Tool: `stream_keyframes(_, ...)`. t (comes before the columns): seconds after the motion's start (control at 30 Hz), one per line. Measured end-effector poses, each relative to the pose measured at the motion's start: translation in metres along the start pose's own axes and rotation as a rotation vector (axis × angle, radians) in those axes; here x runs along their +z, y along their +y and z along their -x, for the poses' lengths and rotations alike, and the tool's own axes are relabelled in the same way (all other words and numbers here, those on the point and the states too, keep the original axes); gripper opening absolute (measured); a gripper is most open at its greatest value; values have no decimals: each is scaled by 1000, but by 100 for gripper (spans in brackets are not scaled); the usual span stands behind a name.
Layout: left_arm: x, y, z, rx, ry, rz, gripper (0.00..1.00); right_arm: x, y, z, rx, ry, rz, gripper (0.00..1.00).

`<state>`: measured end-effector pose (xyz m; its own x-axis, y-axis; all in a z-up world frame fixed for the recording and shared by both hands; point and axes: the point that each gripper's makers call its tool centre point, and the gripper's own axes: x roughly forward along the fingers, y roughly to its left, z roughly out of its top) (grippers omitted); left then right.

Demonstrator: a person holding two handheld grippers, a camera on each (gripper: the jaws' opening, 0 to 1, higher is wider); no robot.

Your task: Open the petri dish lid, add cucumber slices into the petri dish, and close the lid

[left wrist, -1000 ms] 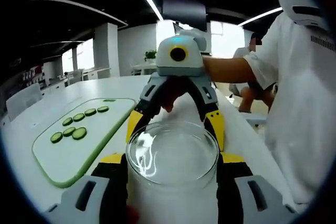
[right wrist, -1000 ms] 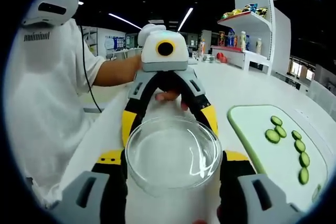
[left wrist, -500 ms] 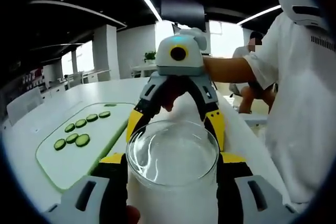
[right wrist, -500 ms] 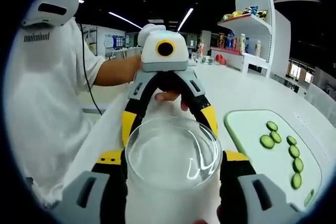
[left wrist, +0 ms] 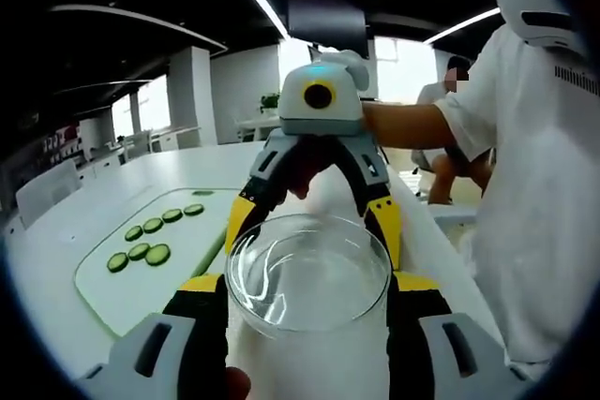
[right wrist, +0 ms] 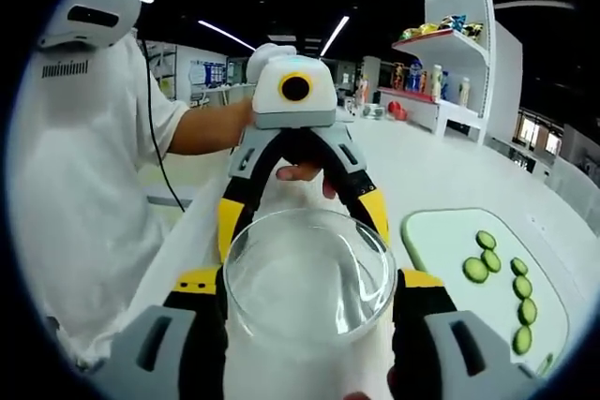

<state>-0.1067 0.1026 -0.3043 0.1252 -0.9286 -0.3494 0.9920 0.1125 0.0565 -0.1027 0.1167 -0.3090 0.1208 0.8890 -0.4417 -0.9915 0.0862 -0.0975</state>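
The glass dish (left wrist: 307, 274) has risen, with the cutting board (left wrist: 141, 278) now lower off to the side, both the left gripper (left wrist: 307, 292) and the right gripper (right wrist: 307, 292) pinching it between them, so the lid looks about to part.

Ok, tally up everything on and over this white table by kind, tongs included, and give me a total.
Round green cucumber slices: 7
Pale green cutting board: 1
Clear round glass petri dish: 1
Yellow-and-black tongs: 2, the left tongs and the right tongs
Total: 11
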Motion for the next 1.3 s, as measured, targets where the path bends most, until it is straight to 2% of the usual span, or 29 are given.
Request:
stream_keyframes(0.4,-2,4,19,37,9,2,69,13,-1,-14,29,-7,22,71)
stream_keyframes(1.3,-23,12,73,151,29,40,69,38,5,-67,137,-19,77,71)
